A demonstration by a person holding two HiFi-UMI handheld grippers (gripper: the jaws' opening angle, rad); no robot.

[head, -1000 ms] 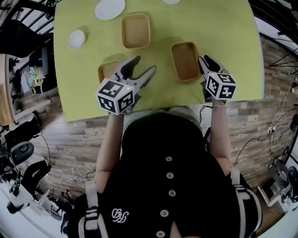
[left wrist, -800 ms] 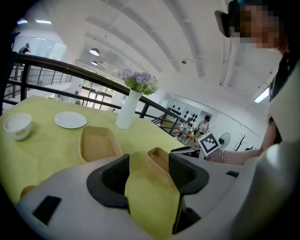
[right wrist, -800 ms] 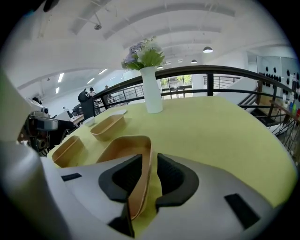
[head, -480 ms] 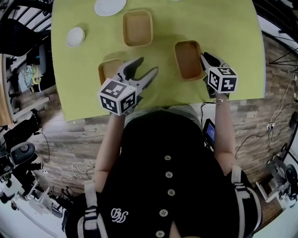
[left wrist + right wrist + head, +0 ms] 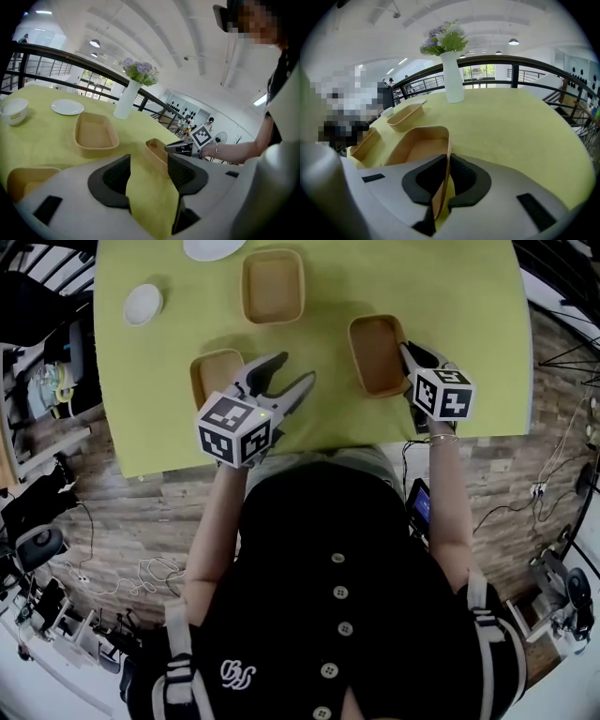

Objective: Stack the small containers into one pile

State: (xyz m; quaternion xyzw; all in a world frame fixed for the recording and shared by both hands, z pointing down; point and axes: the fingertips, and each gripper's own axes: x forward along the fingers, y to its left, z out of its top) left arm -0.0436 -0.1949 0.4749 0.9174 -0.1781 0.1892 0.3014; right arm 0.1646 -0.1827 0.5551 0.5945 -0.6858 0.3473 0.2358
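Pinching the tan container (image 5: 417,150) wall, right gripper (image 5: 447,161); jaws newly closed

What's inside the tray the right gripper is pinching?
Nothing: the tray shows only its bare floor. The right gripper has just been closing its fingers on the near wall, and they hide the corner beneath them.

tablecloth (image 5: 450,296): yellow-green | containers (image 5: 273,285): tan | bowl (image 5: 142,304): white | vase (image 5: 453,77): white | marker cubes (image 5: 234,427): black-and-white squares
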